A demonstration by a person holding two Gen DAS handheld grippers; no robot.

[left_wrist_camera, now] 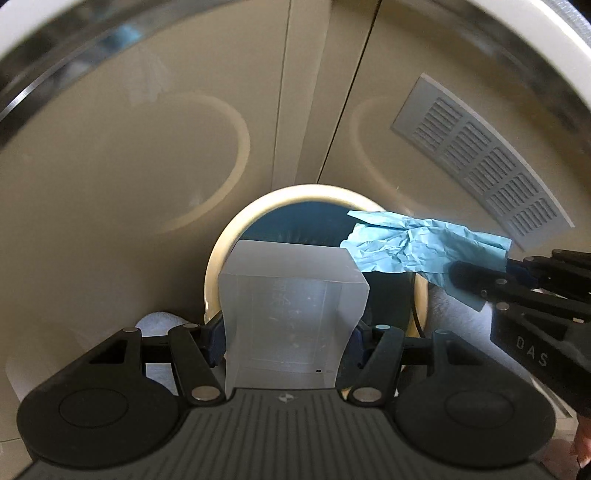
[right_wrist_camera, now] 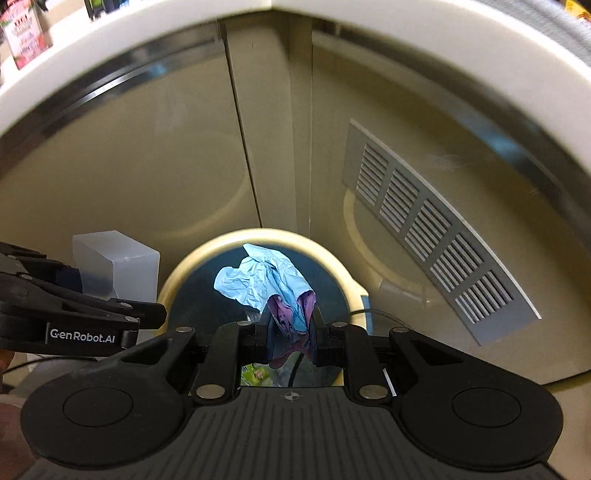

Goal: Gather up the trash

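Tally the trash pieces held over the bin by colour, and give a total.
Translucent white: 1, the plastic box in the left gripper.
Light blue: 1, the crumpled paper in the right gripper.
Total: 2, both above the bin.

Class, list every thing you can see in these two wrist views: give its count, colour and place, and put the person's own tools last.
Translucent box: one, frosted white, clamped in the left tongs, over the bin's near-left rim.
Crumpled wrapper: one, light blue with a purple inside, pinched in the right tongs above the bin opening.
Bin: one, cream rim, dark blue liner inside, on the floor below both tongs.
Cabinet doors: two, beige, behind the bin.
Vent grille: one, grey, on the right-hand door.
Packets: a few, red and pink print, on the counter top left; details too blurred.
Left tongs: one, black, shut on the box.
Right tongs: one, black, shut on the wrapper.
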